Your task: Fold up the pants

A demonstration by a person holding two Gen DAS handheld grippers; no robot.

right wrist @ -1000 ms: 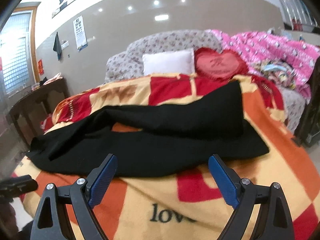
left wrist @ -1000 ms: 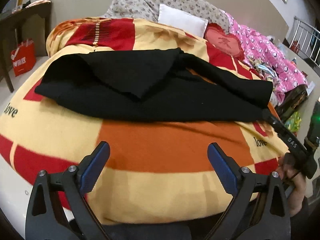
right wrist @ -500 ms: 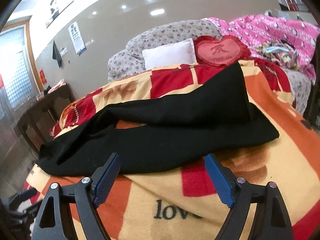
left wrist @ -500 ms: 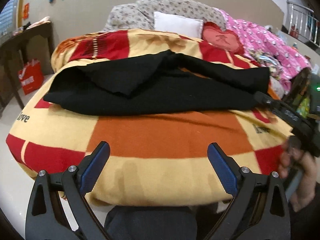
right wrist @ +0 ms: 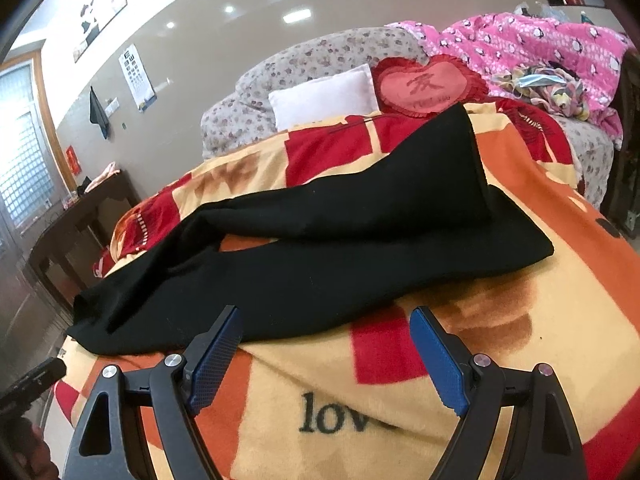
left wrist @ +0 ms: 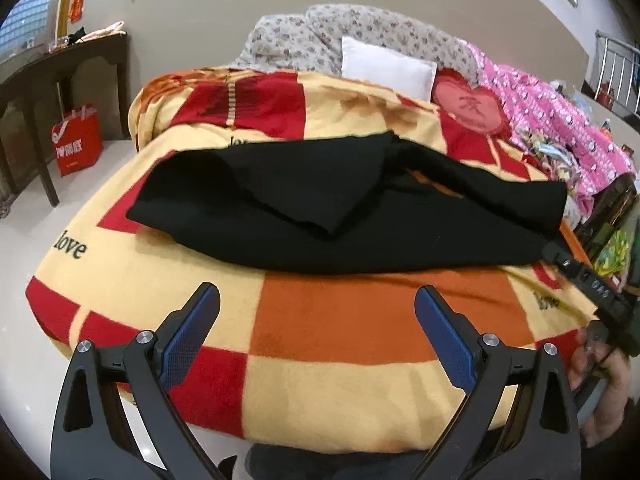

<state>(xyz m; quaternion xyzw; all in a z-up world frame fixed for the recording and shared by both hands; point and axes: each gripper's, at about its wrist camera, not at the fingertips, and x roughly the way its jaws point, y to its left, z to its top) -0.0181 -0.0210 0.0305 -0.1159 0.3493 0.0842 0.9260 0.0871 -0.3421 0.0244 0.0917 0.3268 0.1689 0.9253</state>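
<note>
Black pants lie across a red, orange and yellow checked blanket on a bed, one leg folded loosely over the other. They also show in the right wrist view. My left gripper is open and empty, held over the blanket's near edge, short of the pants. My right gripper is open and empty, its left finger close to the pants' near edge. The right gripper's body shows in the left wrist view beside the pants' right end.
A white pillow, a red heart cushion and a pink quilt lie at the bed's far side. A dark wooden table and a red bag stand on the floor at left.
Both grippers have shifted a little; the left view has drawn back and tilted up, the right gripper has moved closer to the pants. Both stay open. The pants have not moved.
</note>
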